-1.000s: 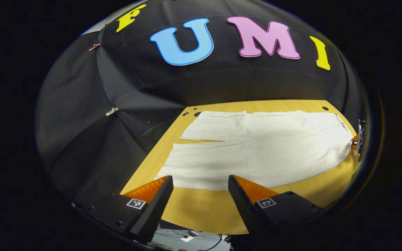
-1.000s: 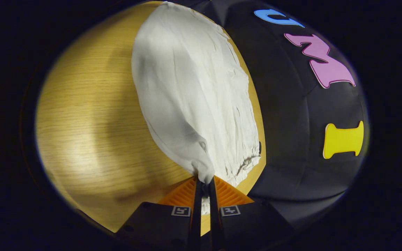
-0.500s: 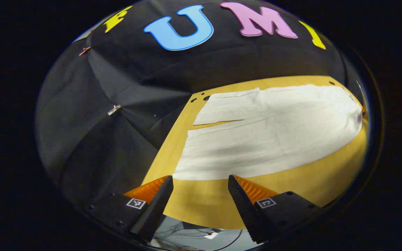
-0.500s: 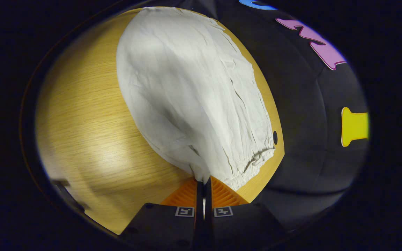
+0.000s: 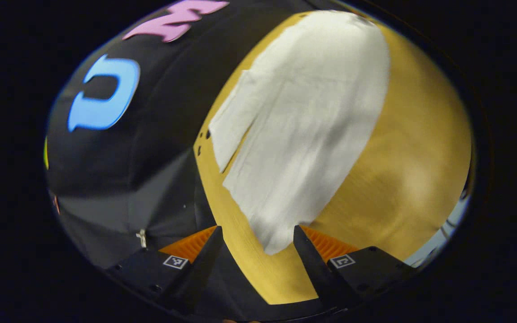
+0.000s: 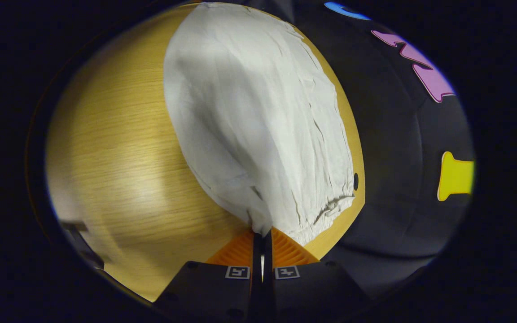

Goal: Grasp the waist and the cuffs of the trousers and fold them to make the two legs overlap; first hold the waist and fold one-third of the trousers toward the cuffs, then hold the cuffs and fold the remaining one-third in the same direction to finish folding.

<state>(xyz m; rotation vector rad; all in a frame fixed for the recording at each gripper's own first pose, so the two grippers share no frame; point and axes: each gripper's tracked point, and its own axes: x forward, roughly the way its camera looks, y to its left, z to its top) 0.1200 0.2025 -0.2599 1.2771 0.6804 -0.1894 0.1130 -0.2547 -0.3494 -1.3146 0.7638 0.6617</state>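
Note:
White trousers (image 5: 303, 121) lie flat on the wooden table (image 5: 402, 152), their two legs side by side. In the left gripper view the near leg's cuff end (image 5: 276, 233) lies between the fingers of my left gripper (image 5: 258, 235), which is open; I cannot tell whether the fingers touch the cloth. In the right gripper view the trousers (image 6: 249, 116) stretch away from me, and my right gripper (image 6: 262, 233) is shut on a corner of the gathered waist (image 6: 321, 211), which it pinches at the near end.
The black cloth wall (image 5: 151, 134) rises close behind the far edge of the table. Small holes (image 5: 202, 139) mark the table's corner by the cuffs, and one hole (image 6: 355, 181) sits beside the waist. Bare wood (image 6: 119, 148) spreads beside the trousers.
My left gripper has swung round and come up to the cuff end, so the near leg now lies between its open fingers. The right gripper keeps its hold on the waist, hardly moving.

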